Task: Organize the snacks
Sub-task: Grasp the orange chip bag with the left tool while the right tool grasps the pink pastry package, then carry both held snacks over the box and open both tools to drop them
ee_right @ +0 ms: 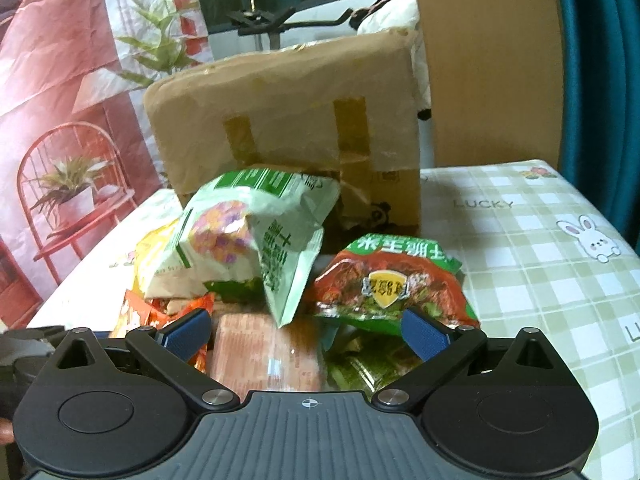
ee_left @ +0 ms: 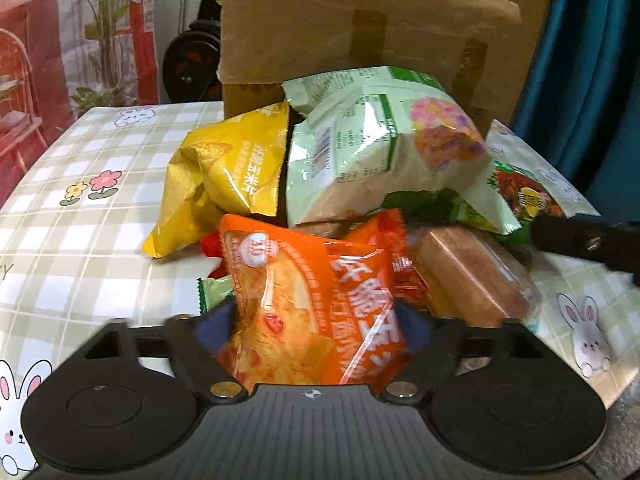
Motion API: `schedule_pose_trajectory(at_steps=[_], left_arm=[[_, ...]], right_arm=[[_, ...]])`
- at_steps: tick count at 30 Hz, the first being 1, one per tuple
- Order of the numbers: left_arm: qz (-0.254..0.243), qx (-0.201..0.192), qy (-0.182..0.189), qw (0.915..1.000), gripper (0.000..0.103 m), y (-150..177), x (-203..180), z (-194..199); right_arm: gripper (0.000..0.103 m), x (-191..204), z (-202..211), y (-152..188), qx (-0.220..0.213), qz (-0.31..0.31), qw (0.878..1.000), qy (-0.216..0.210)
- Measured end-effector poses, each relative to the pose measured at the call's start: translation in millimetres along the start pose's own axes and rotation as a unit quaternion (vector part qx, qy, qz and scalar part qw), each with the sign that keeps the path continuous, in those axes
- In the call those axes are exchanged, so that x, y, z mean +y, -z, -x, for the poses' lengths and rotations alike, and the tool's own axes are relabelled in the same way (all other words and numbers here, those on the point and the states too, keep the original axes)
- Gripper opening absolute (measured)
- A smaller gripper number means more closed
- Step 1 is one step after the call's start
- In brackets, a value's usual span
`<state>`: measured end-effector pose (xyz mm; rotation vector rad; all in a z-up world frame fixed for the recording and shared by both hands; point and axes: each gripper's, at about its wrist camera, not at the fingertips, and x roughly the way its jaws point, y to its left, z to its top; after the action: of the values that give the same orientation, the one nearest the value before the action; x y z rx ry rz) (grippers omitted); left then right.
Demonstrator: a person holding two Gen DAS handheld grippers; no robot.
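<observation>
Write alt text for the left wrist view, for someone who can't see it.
The left gripper has its fingers on either side of an orange snack bag at the front of a snack pile on a checked tablecloth. Behind lie a yellow chip bag and a pale green bag, with a cardboard box beyond.

The left wrist camera sits low behind the left gripper [ee_left: 316,320] and looks forward along its fingers, very near the snack pile [ee_left: 340,184]; an orange bag [ee_left: 304,300] fills the space between the fingers. The view faces the cardboard box [ee_left: 360,20] behind the pile.

The right wrist camera sits behind the right gripper [ee_right: 306,330] and also faces the box [ee_right: 288,120], from a little farther back and more from the right side.

Both views share the pile, the pale green bag [ee_left: 372,148] [ee_right: 248,236], the box and the checked tablecloth [ee_left: 80,216] [ee_right: 540,264]. At its right edge the left view shows a black part, probably of the right gripper.
</observation>
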<state>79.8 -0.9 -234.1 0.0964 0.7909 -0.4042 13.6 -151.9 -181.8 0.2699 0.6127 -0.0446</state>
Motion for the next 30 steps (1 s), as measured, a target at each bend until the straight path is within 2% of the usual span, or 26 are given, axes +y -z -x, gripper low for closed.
schedule_pose_trajectory(at_steps=[1,5,9,13,16,17,19,25,30], left_arm=[[-0.003,-0.002,-0.001,1.0000,0.074,0.3,-0.8,3.3],[-0.002,-0.024,-0.007,0.9997,0.070,1.1,1.1,21.3],[0.011,-0.053,-0.002,0.9985,0.070,-4.4,7.0,42.6],[0.025,-0.071,-0.008,0.9971,0.070,-9.8,11.6,54.6],[0.032,-0.075,-0.015,0.9966,0.070,-11.9,12.8,56.0],[0.033,-0.074,-0.016,0.9966,0.070,-12.5,14.9,55.9],[0.034,-0.075,-0.019,0.9964,0.070,-11.3,14.2,57.0],[0.040,-0.086,-0.024,0.9952,0.070,-14.4,17.0,67.5],[0.037,-0.108,-0.035,0.9928,0.070,-17.2,20.6,76.0]], right_arm=[[0.099,0.3,-1.7,1.2,0.005,0.002,1.000,-0.002],[0.097,3.2,-9.7,5.0,0.024,0.007,1.000,-0.014],[0.087,7.9,-22.1,7.2,0.045,0.013,0.998,-0.032],[0.082,9.8,-36.9,6.3,0.063,0.007,0.997,-0.039],[0.074,6.8,-49.0,8.2,0.099,-0.014,0.994,-0.047],[0.074,7.1,-49.7,9.6,0.102,-0.015,0.994,-0.047],[0.066,10.9,-46.8,11.1,0.102,0.000,0.993,-0.051],[0.065,26.5,-30.9,12.0,0.123,0.033,0.988,-0.083],[0.065,38.9,-10.0,8.4,0.125,0.054,0.984,-0.116]])
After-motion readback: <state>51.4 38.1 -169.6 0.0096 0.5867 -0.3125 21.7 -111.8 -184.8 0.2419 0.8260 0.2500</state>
